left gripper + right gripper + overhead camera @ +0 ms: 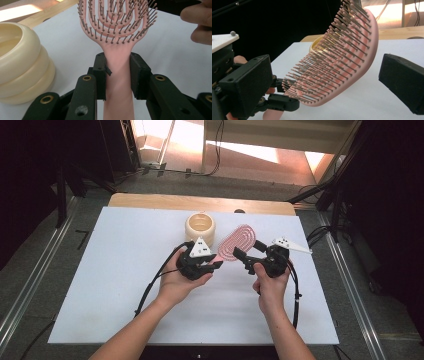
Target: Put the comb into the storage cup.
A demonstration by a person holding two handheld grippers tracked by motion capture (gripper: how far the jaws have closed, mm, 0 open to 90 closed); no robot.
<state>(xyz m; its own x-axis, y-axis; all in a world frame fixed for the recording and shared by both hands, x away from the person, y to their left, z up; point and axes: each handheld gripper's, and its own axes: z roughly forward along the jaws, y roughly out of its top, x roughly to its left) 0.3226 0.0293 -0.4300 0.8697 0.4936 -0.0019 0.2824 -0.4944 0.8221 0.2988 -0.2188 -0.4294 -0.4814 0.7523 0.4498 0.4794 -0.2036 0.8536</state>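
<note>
Currently, left gripper [117, 72] clamps the pink hairbrush [117, 27] by its handle; right gripper [324, 85] stands wide open, holding nothing, near the brush head.

White table [100, 285], grey floor [45, 250], perhaps sunlit beyond.

Pink hairbrush [117, 30], cream ribbed pot [200, 226]

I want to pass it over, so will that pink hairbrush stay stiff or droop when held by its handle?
Probably stiff: the pink hairbrush juts straight out from the left hand-held gripper, clamped on its handle alone. Likely light, given its slotted open head. Its smooth handle might twist in the grip.
</note>
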